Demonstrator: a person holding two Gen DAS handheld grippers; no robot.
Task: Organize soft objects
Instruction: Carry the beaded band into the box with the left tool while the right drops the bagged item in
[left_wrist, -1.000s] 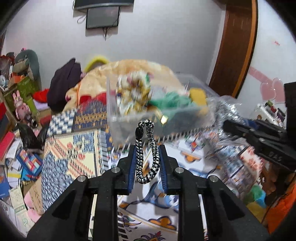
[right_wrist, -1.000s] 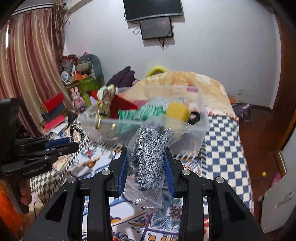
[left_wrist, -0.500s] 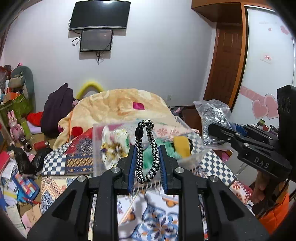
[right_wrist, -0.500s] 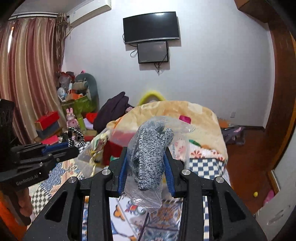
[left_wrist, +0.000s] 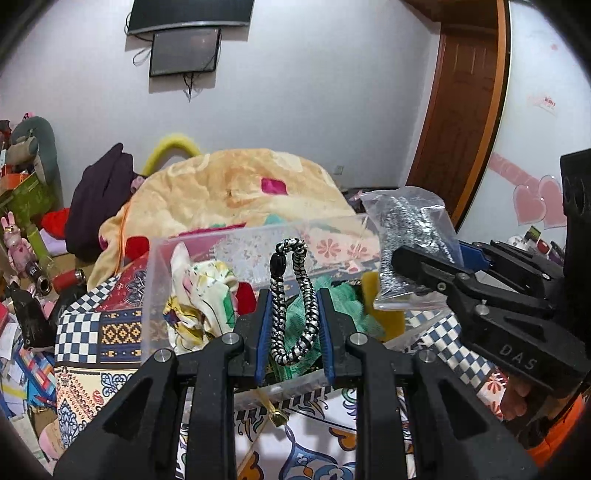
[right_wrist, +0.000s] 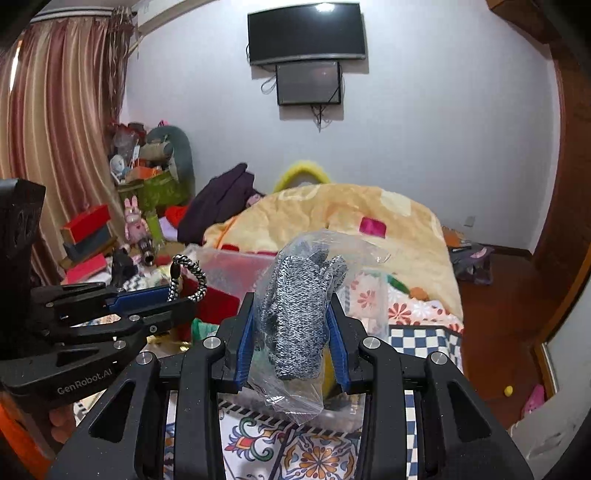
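Note:
My left gripper (left_wrist: 293, 314) is shut on a black-and-white braided cord loop (left_wrist: 295, 295) and holds it upright over the near rim of a clear plastic bin (left_wrist: 258, 240). The bin holds soft things: a floral cloth (left_wrist: 199, 295), green fabric (left_wrist: 306, 317), a yellow sponge (left_wrist: 371, 286). My right gripper (right_wrist: 293, 325) is shut on a clear bag with grey knit gloves (right_wrist: 299, 306), held above the bin's right side; the bag also shows in the left wrist view (left_wrist: 410, 236). The left gripper and cord (right_wrist: 186, 275) show at the left of the right wrist view.
The bin stands on a bed with a patterned quilt (left_wrist: 92, 332). A yellow blanket (left_wrist: 236, 188) is heaped behind it. Cluttered toys and boxes (right_wrist: 140, 206) line the left wall by a curtain. A wooden door (left_wrist: 461, 110) is at the right.
Both grippers rose and tilted up, then came closer over the bin. The bagged gloves now hang beside the cord at the bin's right. Both grips are unchanged.

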